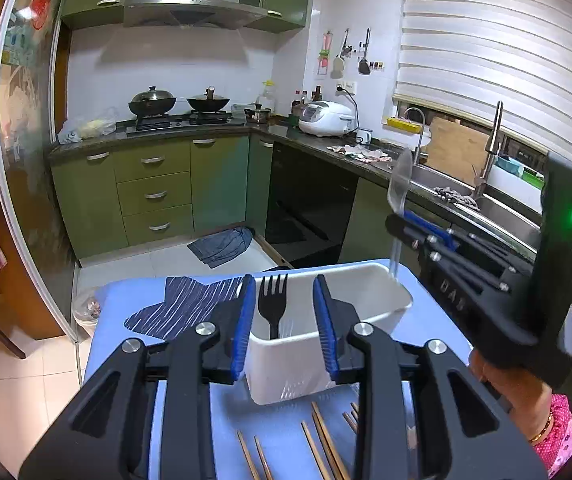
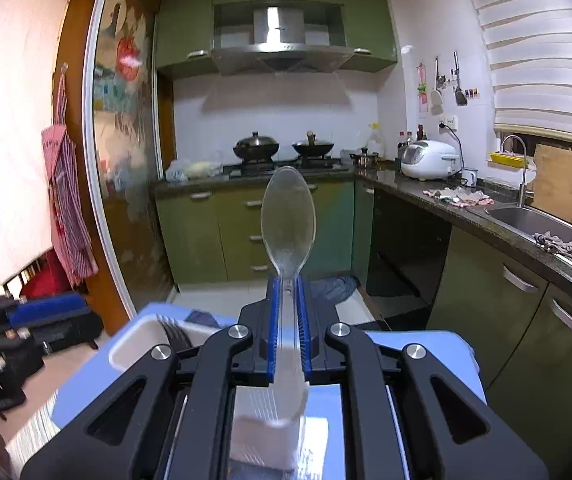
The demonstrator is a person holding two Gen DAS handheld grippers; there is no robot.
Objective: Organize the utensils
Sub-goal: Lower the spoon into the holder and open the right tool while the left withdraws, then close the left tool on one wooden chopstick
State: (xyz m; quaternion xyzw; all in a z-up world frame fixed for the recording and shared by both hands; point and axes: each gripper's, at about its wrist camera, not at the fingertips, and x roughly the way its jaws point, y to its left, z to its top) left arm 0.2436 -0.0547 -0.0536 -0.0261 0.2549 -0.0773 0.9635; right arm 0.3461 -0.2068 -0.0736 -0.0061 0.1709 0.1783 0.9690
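Blue tabletop carries a white bin with a black fork standing inside, tines up, and wooden chopsticks lying loose on the near side of the bin. Left claw — pads spread, nothing between them — sits in front of the bin with the fork showing in the gap. Right claw is pinching a clear plastic spoon by the handle (bowl up, roughly upright), handle end just above the bin's far right corner.

green cabinets, white blind, tiled floor
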